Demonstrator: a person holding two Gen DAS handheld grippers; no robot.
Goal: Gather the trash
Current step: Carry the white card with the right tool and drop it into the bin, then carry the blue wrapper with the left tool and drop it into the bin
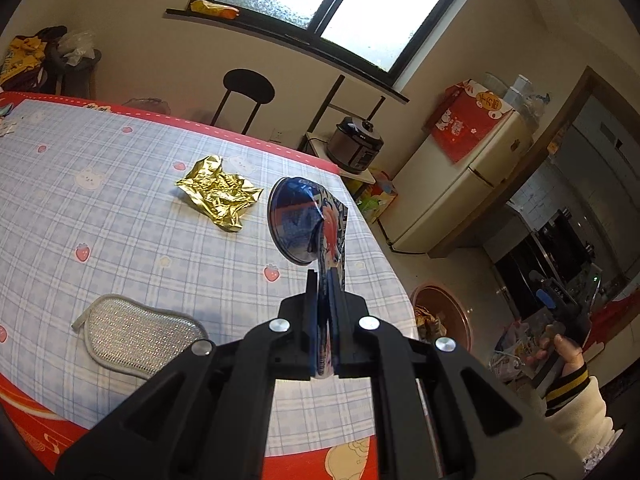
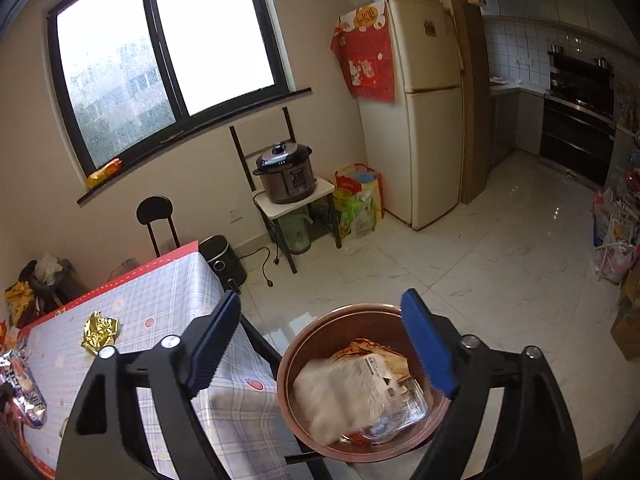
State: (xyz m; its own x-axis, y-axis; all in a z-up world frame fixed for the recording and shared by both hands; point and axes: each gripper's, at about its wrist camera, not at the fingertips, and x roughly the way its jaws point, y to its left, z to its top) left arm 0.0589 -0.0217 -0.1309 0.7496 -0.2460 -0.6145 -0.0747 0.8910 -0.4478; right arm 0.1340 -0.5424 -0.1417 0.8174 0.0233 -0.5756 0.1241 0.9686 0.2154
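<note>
- Left gripper (image 1: 326,280): jaws pressed together, pinching a blue/red snack bag (image 1: 308,220). Bag sticks up & away from the fingertips, held above the table (image 1: 120,184), near its right edge.
- Right gripper (image 2: 320,344): jaws spread wide, nothing between the pads. Blue pads (image 2: 426,344) stand either side of the view, above the bin.
- Bin (image 2: 296,360): round, copper-coloured, on the floor just beside the table corner. Inside: white bag (image 2: 340,396) w/ a printed label, blurred; clear plastic and yellowish wrappers under/behind it.
- In left wrist view the bin shows past the table's right edge, partly hidden, w/ wrappers in it.
- Gold foil wrapper (image 1: 220,196): crumpled, lying on the table, left of the held bag, well apart from the bin. Also seen in right wrist view near the table's far side.
- Silver scrub pad (image 1: 140,336): flat on the table, near edge, left of the left gripper; not touching the foil.
- Table: blue check cloth w/ strawberries & bunnies, red border.
- Person's hand (image 1: 564,352), cream sleeve w/ yellow-black cuff, grips the other tool's handle at right of left wrist view.
- Background: dark-framed window (image 2: 160,72), black stool (image 2: 156,216), pressure cooker (image 2: 286,172) on a small stand, cream fridge (image 2: 424,112) w/ red cloth, kitchen beyond.
</note>
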